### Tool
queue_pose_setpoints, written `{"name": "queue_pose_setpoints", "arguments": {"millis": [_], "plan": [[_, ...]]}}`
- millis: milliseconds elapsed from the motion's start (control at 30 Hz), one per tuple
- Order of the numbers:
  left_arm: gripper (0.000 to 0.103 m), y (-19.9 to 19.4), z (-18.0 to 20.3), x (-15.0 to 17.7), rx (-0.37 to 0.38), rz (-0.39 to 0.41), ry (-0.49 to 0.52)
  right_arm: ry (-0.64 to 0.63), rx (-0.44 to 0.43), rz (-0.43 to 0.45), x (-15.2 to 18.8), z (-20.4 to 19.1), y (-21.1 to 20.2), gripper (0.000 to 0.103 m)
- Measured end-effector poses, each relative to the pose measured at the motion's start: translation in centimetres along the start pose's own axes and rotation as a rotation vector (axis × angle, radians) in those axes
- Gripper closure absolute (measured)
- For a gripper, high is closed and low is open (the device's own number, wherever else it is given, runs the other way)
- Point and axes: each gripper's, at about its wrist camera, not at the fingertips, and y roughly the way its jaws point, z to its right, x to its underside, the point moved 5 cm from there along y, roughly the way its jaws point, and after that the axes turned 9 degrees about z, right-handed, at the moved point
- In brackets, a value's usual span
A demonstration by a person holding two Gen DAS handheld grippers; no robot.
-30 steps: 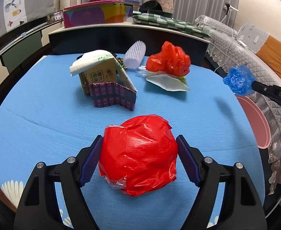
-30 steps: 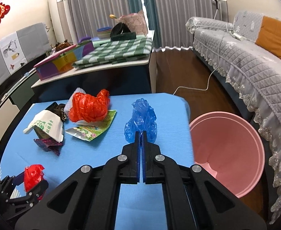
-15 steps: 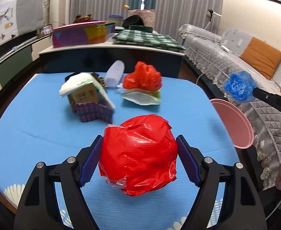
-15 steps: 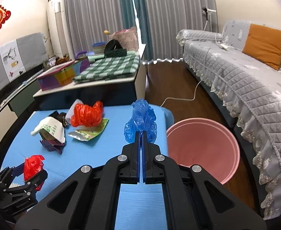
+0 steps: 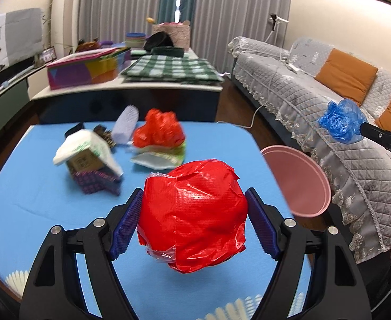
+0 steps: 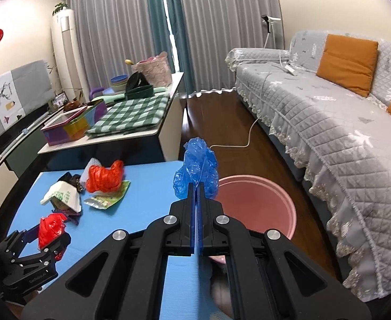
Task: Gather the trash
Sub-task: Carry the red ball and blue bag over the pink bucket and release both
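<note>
The left claw (image 5: 194,221) squeezes a crumpled red plastic wad (image 5: 192,218) between its pads, above the bench's (image 5: 35,192) near edge. It looks light and springy, best gripped across its bulk. The right claw (image 6: 197,186), pressed together, pinches a thin blue plastic bag (image 6: 196,169) beside the bench's right edge, near the pink bin (image 6: 262,200).

1. The left hand-held gripper (image 5: 194,221) hides the sides of the red wad (image 5: 192,218) behind its pads, and its body runs off the bottom edge.
2. The pile of litter (image 5: 89,160) on the desk (image 5: 35,200) is motion-blurred; print on the small carton cannot be read.
3. The pink bin (image 6: 259,202) is partly hidden behind the right hand-held gripper (image 6: 196,194) and the blue bag (image 6: 198,170).
4. The sofa (image 6: 342,133) is cut off at the right edge.
</note>
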Motion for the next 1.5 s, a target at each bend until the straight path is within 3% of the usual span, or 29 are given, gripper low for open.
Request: {"name": "queue_pose_setpoints", "arguments": {"millis": [333,1067,1500], "plan": [[0.029,2.7,4.2,-2.5,0.062,0.019,0.034,-0.042,0.026,0.037,-3.4,4.0,1.6,0.101],[0.029,11.0,11.7,-3.0,0.134,-0.005,0.110,0.055,0.077,0.017,-2.1,9.5,7.5,0.101],[0.029,14.8,16.8,-2.4,0.221,-0.020,0.160,0.081,0.114,-0.009,-1.6,11.7,9.9,0.101]]}}
